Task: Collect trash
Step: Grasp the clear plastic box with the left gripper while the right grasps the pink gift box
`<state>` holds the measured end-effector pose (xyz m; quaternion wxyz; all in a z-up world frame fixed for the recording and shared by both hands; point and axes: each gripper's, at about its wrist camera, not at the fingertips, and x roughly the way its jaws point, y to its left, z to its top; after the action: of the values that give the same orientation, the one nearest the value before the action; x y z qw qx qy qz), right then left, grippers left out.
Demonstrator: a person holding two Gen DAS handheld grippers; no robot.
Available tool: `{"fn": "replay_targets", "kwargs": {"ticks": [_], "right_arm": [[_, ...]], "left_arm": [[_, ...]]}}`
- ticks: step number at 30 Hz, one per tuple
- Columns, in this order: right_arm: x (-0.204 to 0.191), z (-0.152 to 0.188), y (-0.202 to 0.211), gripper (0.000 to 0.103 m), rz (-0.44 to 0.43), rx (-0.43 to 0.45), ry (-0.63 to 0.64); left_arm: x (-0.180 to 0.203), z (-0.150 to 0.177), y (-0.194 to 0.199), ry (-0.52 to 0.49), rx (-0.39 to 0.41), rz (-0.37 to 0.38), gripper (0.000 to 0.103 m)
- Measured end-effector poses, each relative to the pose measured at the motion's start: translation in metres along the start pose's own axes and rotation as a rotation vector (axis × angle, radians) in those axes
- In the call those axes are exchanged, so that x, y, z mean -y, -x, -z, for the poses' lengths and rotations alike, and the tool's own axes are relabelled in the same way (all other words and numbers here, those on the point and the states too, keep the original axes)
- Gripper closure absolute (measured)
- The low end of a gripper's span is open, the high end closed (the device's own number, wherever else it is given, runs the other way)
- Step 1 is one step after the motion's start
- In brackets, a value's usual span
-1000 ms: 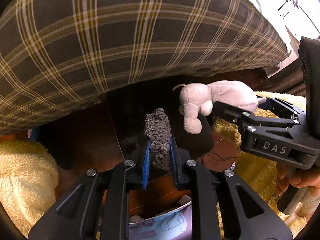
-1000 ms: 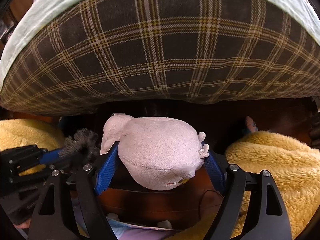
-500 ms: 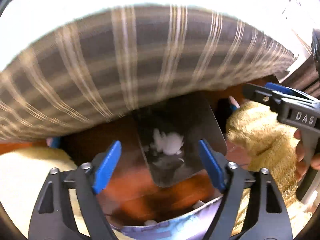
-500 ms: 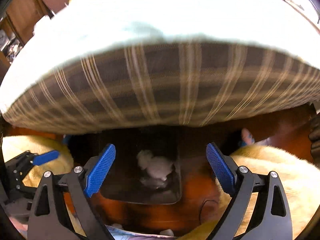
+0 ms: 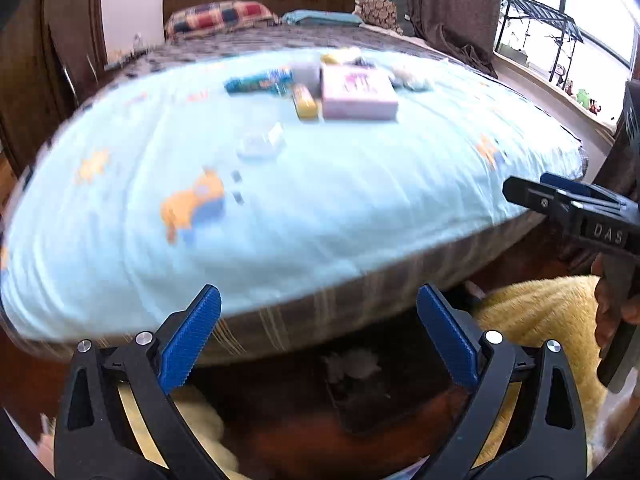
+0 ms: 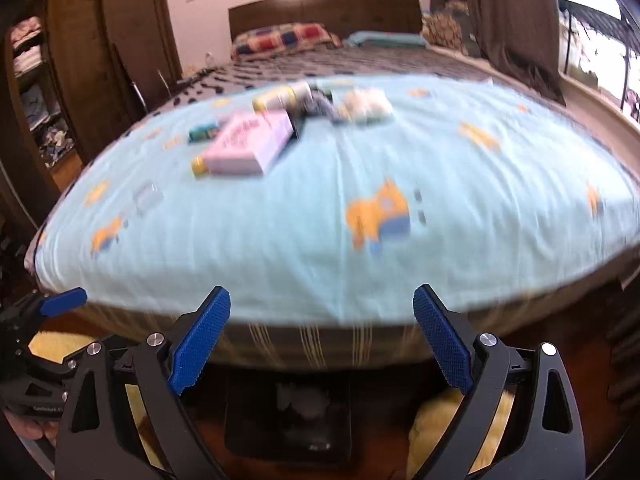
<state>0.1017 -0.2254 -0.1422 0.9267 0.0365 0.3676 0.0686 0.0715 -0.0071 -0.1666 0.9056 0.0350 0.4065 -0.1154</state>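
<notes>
Trash already dropped — a pale lump, blurred — lies in the dark square bin (image 6: 288,420) on the floor below the bed's edge. Left gripper (image 5: 318,336) and right gripper (image 6: 322,336) have just been opening; both stand wide apart, nothing between them. More waits farther off on the light-blue cartoon-print sheet (image 6: 320,208): a pink flat box (image 6: 250,142) among small wrappers. Steady first — everything is smeared — then approach one piece squarely.

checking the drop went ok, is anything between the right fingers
No, the right gripper stands open with nothing between its fingers, only the bed beyond.
</notes>
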Motion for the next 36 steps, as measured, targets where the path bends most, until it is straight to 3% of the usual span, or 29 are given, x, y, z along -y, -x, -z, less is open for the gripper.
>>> {"fn": "replay_targets", "kwargs": {"ticks": [6, 12, 18, 34, 36], "right_arm": [[-0.020, -0.039, -0.022, 0.010, -0.038, 0.025, 0.004], [-0.038, -0.064, -0.050, 0.010, -0.080, 0.019, -0.017], [-0.055, -0.081, -0.074, 0.015, -0.075, 0.006, -0.031], [-0.075, -0.105, -0.128, 0.016, 0.080, -0.030, -0.003], [-0.074, -0.104, -0.129, 0.021, 0.095, -0.034, 0.017]], "left_arm": [[-0.017, -0.029, 0.003, 0.004, 0.029, -0.034, 0.010], [-0.037, -0.052, -0.012, 0.025, 0.045, 0.013, 0.012], [-0.048, -0.066, -0.029, 0.010, 0.029, 0.042, 0.034], [-0.062, -0.086, -0.066, 0.025, 0.014, 0.102, 0.058], [-0.064, -0.088, -0.068, 0.028, 0.016, 0.104, 0.068]]}}
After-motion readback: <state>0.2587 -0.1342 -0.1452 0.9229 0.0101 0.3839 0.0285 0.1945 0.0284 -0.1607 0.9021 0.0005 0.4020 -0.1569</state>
